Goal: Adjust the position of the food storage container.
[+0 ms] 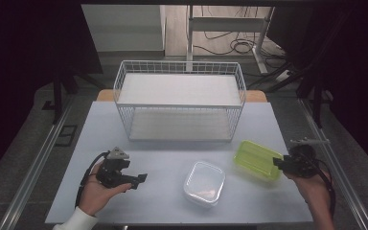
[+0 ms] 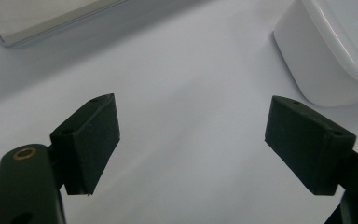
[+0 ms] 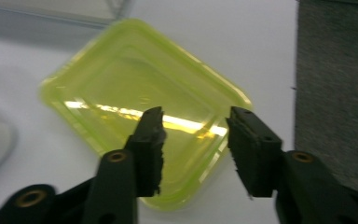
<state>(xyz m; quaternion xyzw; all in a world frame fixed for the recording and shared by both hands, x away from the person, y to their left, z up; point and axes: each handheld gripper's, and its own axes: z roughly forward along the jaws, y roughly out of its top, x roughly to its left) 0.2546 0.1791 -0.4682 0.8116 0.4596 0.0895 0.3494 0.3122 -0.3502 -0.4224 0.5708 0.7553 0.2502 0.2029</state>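
Observation:
A yellow-green see-through container (image 1: 258,159) with its lid on lies at the table's right, tilted as a diamond. My right gripper (image 1: 278,163) is at its right edge. In the right gripper view my right gripper (image 3: 196,114) hovers over the container (image 3: 121,88), jaws partly apart, and I see no pad pressing on it. A white lidded container (image 1: 204,183) sits near the front middle. My left gripper (image 1: 141,179) rests in a hand at the front left, pointing right. In its own view my left gripper (image 2: 192,101) is wide open over bare table, short of the white container (image 2: 326,56).
A white two-tier wire rack (image 1: 179,100) stands at the back middle of the pale table (image 1: 163,158); its base edge (image 2: 37,18) is ahead and left of my left jaws. The table's right edge and grey floor (image 3: 335,93) lie close beside my right gripper.

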